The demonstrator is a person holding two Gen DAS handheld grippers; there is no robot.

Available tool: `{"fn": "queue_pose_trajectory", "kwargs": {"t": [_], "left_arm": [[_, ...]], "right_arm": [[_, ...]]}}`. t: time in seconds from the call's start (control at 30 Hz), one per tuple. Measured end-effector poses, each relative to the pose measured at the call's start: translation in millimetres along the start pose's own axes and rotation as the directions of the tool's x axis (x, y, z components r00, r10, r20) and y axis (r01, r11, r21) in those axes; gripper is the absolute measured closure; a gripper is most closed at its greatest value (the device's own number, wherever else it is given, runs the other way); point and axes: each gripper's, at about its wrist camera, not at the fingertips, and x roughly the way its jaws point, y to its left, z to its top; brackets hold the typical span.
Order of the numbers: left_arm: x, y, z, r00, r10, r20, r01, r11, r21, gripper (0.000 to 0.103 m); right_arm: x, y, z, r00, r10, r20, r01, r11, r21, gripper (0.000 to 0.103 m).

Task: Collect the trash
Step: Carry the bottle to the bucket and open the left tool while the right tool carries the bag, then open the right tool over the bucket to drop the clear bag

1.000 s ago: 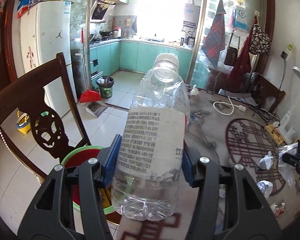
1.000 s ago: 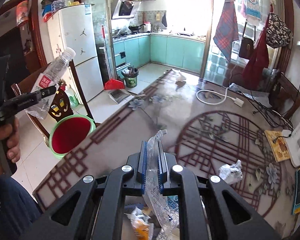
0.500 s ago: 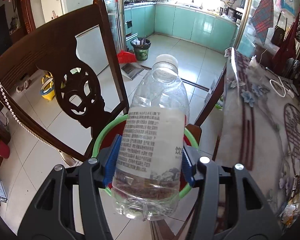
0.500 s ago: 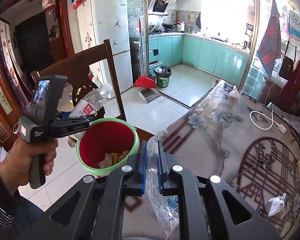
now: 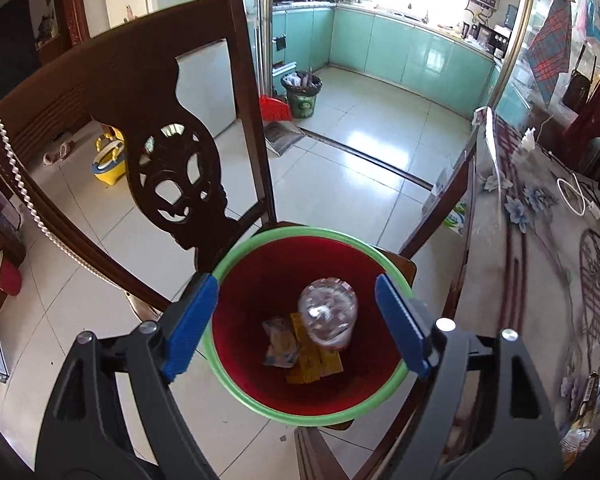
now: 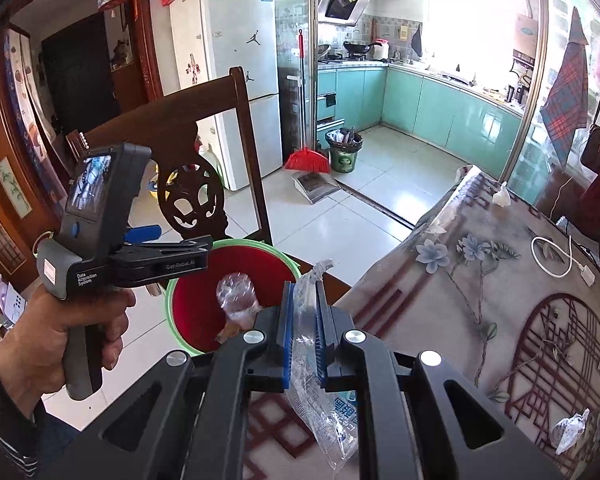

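- Left wrist view: the left gripper point(image 5: 296, 320) hangs over the red bin point(image 5: 236, 256) with the green rim, which sits on the seat of a dark wooden chair point(image 5: 132, 80). Its jaws have just been opening and now stand spread wide with nothing between them; the blue pads point(image 5: 190, 326) sit at about 9 and 3 o'clock of the bin's mouth.
- The clear bottle point(image 5: 327, 320) is inside the bin, base toward the camera, a little toward 2 o'clock of the bin's middle, over some yellow wrappers point(image 5: 312, 354) on the bottom. This drop looks finished, so the good move is probably to lift the spread fingers straight up, clear of the rim, before swinging away.
- Right wrist view: the right gripper point(image 6: 302, 334) has its fingers pressed together, pinching a crumpled clear plastic bag point(image 6: 324, 404) that trails down below them. The bin point(image 6: 176, 292) lies at about 10 o'clock from the fingertips, with the bottle point(image 6: 236, 294) showing inside; the person's hand point(image 6: 56, 336) holds the left tool at 9 o'clock.
- The bag seems next: carry it fully over the mouth before letting go, since light film may cling to a pad or drift onto the table point(image 6: 480, 292).
- More crumpled paper point(image 6: 572, 430) waits on the table at 4 o'clock.
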Motion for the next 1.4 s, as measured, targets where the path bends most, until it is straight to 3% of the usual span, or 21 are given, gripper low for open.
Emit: {"fn": "queue_pose_trajectory", "kwargs": {"t": [0.13, 0.3, 0.47, 0.63, 0.9, 1.07, 1.17, 1.2, 1.23, 1.4], "left_arm": [[-28.9, 15.1, 6.3, 0.993, 0.047, 0.105, -0.043, 0.998, -0.037, 0.010], [-60.5, 40.3, 10.5, 0.973, 0.113, 0.200, -0.091, 0.989, -0.115, 0.006], [-82.1, 72.2, 13.2, 0.944, 0.191, 0.268, -0.119, 0.957, -0.265, 0.005], [-92.8, 89.2, 11.7, 0.920, 0.247, 0.305, -0.137, 0.930, -0.340, 0.005], [-90.2, 104.8, 11.2, 0.921, 0.247, 0.302, -0.125, 0.920, -0.371, 0.005], [-88.2, 109.3, 10.2, 0.922, 0.243, 0.300, -0.117, 0.916, -0.383, 0.005], [-89.9, 110.1, 10.0, 0.921, 0.241, 0.307, -0.111, 0.916, -0.387, 0.005], [-90.6, 109.4, 10.3, 0.920, 0.240, 0.310, -0.109, 0.917, -0.384, 0.005], [-91.3, 108.4, 10.4, 0.919, 0.240, 0.313, -0.109, 0.918, -0.382, 0.005], [-89.4, 102.5, 12.0, 0.925, 0.210, 0.317, -0.087, 0.928, -0.362, 0.005]], "right_arm": [[10.9, 11.5, 6.0, 1.000, 0.029, 0.002, -0.029, 0.999, -0.014, 0.094], [31.8, 32.5, 13.8, 0.998, 0.063, 0.001, -0.063, 0.997, -0.043, 0.094], [61.5, 58.2, 25.3, 0.996, 0.090, -0.011, -0.090, 0.993, -0.079, 0.094], [102.7, 79.5, 36.1, 0.994, 0.098, -0.047, -0.103, 0.990, -0.099, 0.094], [172.7, 101.5, 34.3, 0.983, 0.099, -0.152, -0.116, 0.987, -0.108, 0.094], [199.8, 108.4, 29.0, 0.978, 0.079, -0.195, -0.103, 0.988, -0.119, 0.086], [203.4, 109.1, 30.4, 0.981, 0.057, -0.185, -0.081, 0.989, -0.123, 0.050], [201.6, 108.6, 31.2, 0.983, 0.053, -0.177, -0.075, 0.990, -0.123, 0.031], [199.2, 108.6, 32.4, 0.985, 0.048, -0.168, -0.070, 0.990, -0.126, 0.023], [176.6, 103.9, 36.3, 0.991, 0.027, -0.128, -0.045, 0.990, -0.136, 0.011]]}}
